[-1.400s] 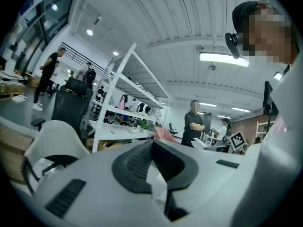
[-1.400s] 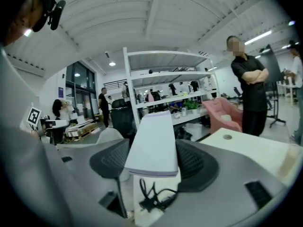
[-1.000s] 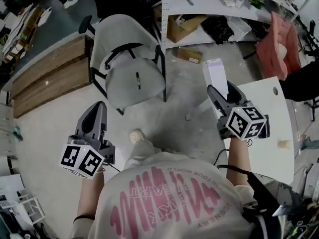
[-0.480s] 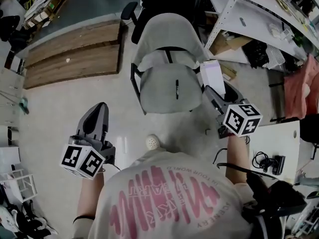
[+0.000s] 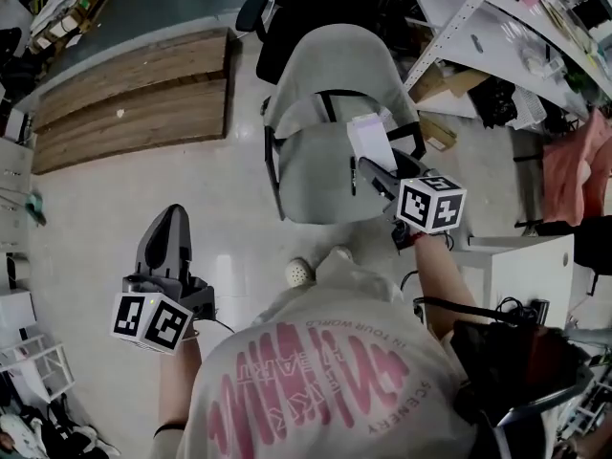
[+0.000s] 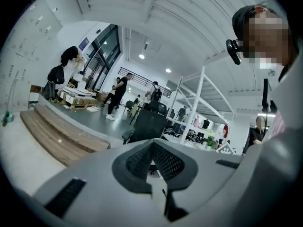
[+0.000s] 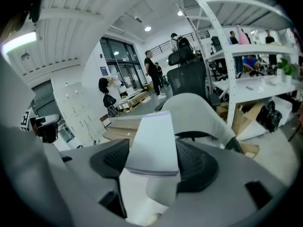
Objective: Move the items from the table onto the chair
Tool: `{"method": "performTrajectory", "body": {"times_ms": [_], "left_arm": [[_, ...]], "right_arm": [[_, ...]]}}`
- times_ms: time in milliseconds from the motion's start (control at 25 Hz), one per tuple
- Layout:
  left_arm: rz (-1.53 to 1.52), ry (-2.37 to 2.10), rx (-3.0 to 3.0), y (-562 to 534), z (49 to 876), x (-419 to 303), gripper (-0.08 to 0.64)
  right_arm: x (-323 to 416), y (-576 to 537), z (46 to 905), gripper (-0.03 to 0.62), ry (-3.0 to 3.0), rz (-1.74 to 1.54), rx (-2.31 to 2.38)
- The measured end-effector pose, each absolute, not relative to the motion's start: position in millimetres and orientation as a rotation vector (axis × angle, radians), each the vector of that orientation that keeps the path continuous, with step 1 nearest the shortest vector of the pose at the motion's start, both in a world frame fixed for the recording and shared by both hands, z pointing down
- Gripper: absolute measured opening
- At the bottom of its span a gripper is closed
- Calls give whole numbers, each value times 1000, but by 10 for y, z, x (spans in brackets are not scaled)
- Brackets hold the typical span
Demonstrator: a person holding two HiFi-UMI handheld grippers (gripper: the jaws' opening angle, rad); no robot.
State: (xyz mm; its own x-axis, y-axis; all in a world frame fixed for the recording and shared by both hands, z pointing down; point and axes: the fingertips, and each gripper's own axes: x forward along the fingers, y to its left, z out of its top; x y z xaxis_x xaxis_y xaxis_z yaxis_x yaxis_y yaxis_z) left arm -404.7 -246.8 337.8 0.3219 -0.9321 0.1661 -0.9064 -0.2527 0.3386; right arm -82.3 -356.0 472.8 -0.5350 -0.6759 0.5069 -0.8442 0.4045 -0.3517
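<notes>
My right gripper [image 5: 375, 173] is shut on a white box [image 5: 369, 141] and holds it over the right part of the grey chair's seat [image 5: 311, 175]. A black pen [image 5: 352, 176] lies on that seat, just left of the gripper. In the right gripper view the white box [image 7: 154, 143] stands up between the black pads [image 7: 199, 167], with the chair's backrest [image 7: 201, 110] behind it. My left gripper [image 5: 166, 229] hangs over the bare floor, left of the chair, shut with nothing in it. Its pads [image 6: 163, 162] meet in the left gripper view.
A white shelving rack [image 5: 497, 36] with cardboard boxes [image 5: 435, 84] stands right of the chair. A black office chair [image 5: 287, 17] is behind it. A wooden platform [image 5: 124, 94] lies at the left. The white table [image 5: 531, 266] with black cables is at the right.
The view has swung from the table to the chair. My right gripper has carried the white box leftward until it is over the seat. The left gripper has sunk slightly.
</notes>
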Motion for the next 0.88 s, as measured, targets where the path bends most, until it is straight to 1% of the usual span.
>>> {"method": "performTrajectory", "body": {"times_ms": [160, 520, 760, 880], "left_arm": [[-64, -1661, 2134, -2418, 3535, -4184, 8], [-25, -1881, 1949, -2307, 3538, -4608, 8], [-36, -1979, 1853, -2512, 3376, -4586, 8], [27, -2024, 1838, -2553, 3316, -4549, 8]], "right_arm": [[-962, -3690, 5264, 319, -2280, 958, 1232], [-1194, -3968, 6522, 319, -2045, 1023, 1061], [-1093, -4075, 7317, 319, -1883, 1104, 994], [-1149, -4014, 7661, 319, -1821, 1116, 919]]}}
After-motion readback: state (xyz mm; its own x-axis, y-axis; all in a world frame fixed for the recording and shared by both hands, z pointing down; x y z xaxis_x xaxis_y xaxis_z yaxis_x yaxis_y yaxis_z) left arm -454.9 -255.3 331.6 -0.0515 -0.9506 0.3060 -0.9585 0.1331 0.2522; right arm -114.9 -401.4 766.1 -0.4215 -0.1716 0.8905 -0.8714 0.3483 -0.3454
